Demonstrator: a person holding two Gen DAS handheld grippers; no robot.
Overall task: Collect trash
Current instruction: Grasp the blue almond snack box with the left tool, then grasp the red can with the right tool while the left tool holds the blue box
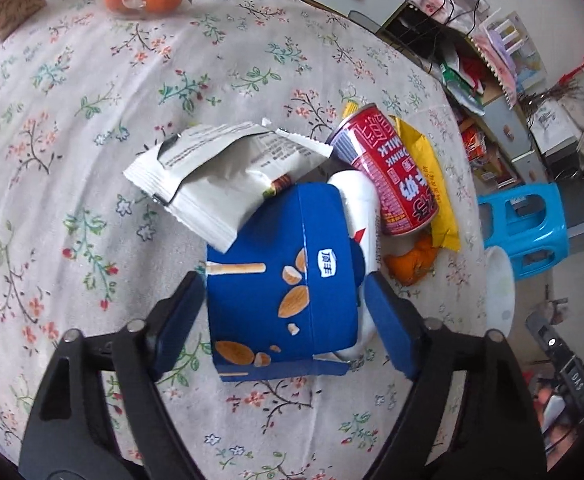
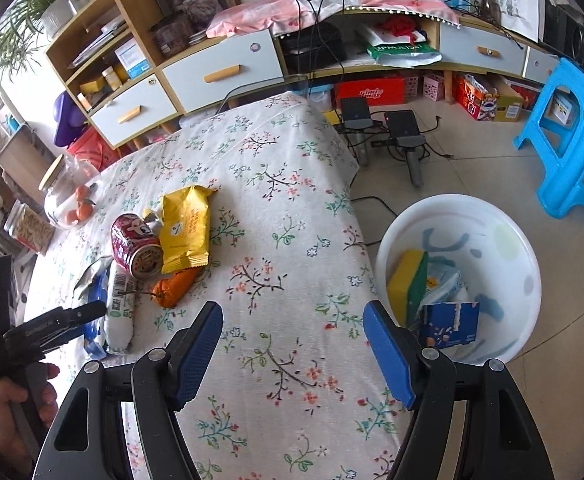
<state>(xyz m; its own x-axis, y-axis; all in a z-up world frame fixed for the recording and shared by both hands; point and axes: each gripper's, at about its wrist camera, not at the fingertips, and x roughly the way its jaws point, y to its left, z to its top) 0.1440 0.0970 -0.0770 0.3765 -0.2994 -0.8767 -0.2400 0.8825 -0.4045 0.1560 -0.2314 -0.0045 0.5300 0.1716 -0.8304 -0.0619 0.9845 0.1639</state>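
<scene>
1. Risk one is a poor grip on the blue snack box (image 1: 282,292): the left gripper (image 1: 288,320) straddles it with jaws spread, the left pad at the box's edge and the right pad just beside it, not visibly pressing. Closing on thin cardboard could crush it or let it squirt out.
2. White wrapper (image 1: 216,176) lies draped over the box's far corner, so lifting the box probably drags it across the floral tablecloth (image 1: 92,80) or flips it off the edge.
3. White bottle (image 1: 362,208) is wedged against the box's right side, touching the red milk can (image 1: 384,168). The right pad may catch the bottle instead, and a nudge could roll the can toward the table edge beside the yellow packet (image 1: 432,168) and orange peel (image 1: 412,260).
4. Right gripper (image 2: 292,344) hangs open and empty above the cloth, near the table edge, with the white bin (image 2: 460,216) on the floor just beyond it, already holding a blue carton (image 2: 450,322) and a sponge (image 2: 406,280).
5. Both tools work close together, so a swing toward the bin could knock one against the other.
</scene>
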